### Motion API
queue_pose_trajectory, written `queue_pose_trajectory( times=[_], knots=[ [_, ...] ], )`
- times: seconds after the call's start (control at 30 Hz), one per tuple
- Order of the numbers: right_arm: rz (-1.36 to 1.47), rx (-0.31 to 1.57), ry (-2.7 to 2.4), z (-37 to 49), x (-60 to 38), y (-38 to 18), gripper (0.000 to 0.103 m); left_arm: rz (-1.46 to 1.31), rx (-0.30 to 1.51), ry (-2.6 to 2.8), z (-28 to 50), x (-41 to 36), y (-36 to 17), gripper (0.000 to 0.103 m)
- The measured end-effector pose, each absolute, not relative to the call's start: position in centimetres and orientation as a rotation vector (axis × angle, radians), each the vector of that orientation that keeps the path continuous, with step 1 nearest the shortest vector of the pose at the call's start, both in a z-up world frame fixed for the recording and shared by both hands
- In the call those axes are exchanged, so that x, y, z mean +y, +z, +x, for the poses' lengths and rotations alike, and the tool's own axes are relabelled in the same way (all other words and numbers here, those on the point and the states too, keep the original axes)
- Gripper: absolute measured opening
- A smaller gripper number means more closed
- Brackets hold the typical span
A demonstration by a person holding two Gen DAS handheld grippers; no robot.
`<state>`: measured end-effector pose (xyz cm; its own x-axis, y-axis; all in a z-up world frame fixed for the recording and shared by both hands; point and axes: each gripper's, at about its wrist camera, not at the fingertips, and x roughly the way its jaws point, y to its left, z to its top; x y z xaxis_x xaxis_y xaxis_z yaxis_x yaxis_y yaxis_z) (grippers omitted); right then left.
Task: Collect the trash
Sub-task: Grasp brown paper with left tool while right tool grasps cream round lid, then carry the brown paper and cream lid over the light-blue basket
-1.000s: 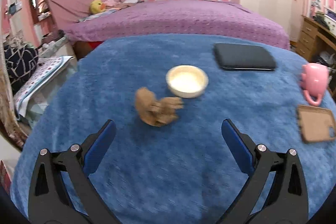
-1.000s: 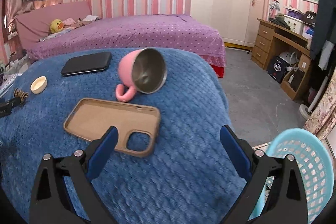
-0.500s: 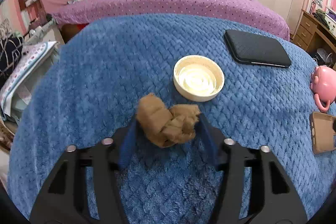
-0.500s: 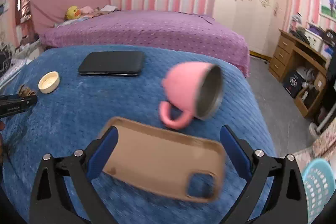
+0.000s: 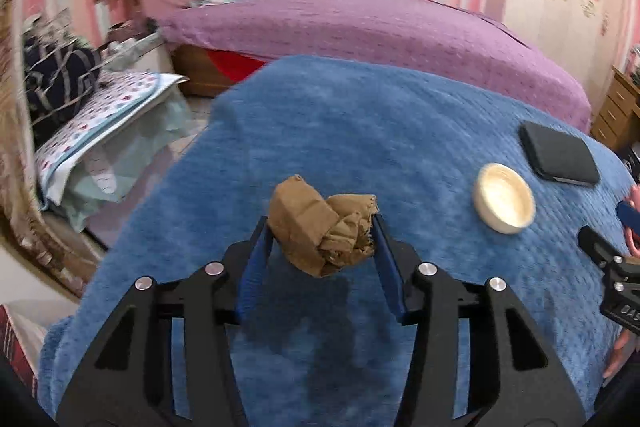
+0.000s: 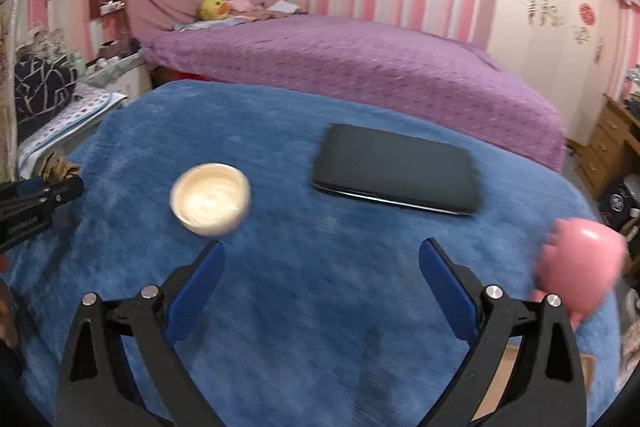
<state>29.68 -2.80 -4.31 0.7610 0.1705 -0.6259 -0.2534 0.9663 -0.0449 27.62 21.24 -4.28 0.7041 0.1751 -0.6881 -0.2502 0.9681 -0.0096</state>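
The left tongs (image 5: 322,235) are closing, clamped on the crumpled brown paper (image 5: 322,229), which is lifted a little above the blue surface (image 5: 360,131). Open blanket lies all around it, and the surface's left edge is near. The paper is wrinkled and folded, its long axis across the pads. The right tongs (image 6: 320,259) stand wide apart and empty, just beside the white lid (image 6: 210,199).

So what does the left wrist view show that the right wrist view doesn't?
Left wrist only: the left gripper closing on the crumpled brown paper, lifted above its shadow on the blue blanket.

Right wrist only: the right gripper open and empty, and the whole pink mug.

Both: the white lid, the black case and the purple bed.
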Motion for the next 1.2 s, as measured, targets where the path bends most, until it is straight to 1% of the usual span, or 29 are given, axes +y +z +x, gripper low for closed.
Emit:
queue_pose_trajectory(
  times=[0.37, 0.43, 0.5, 0.53, 0.63, 0.83, 1.03, 1.2],
  knots=[
    [-0.173, 0.730, 0.341, 33.3, 4.4, -5.8, 0.094, -0.172, 0.739, 0.378, 27.4, 26.4, -4.0, 0.049],
    [-0.196, 0.749, 0.346, 33.8, 5.2, -6.3, 0.085, -0.178, 0.740, 0.388, 27.3, 26.8, -4.0, 0.049],
    [-0.207, 0.777, 0.359, 34.4, 5.5, -6.6, 0.065, -0.195, 0.738, 0.391, 27.2, 27.0, -4.0, 0.049],
    [-0.208, 0.795, 0.376, 34.6, 5.7, -6.9, 0.061, -0.200, 0.738, 0.395, 27.1, 27.1, -3.9, 0.049],
    [-0.195, 0.785, 0.393, 34.5, 5.6, -6.7, 0.061, -0.212, 0.743, 0.401, 27.0, 27.1, -3.8, 0.049],
    [-0.161, 0.688, 0.375, 31.9, 3.0, -4.5, 0.061, -0.189, 0.732, 0.398, 26.2, 25.6, -2.6, 0.049],
    [-0.145, 0.648, 0.309, 28.2, -2.7, -2.5, 0.061, -0.164, 0.707, 0.320, 25.2, 21.5, -1.2, 0.049],
    [-0.148, 0.631, 0.219, 24.5, -8.4, -1.3, 0.061, -0.162, 0.713, 0.219, 24.4, 16.6, -0.5, 0.049]
  ],
)
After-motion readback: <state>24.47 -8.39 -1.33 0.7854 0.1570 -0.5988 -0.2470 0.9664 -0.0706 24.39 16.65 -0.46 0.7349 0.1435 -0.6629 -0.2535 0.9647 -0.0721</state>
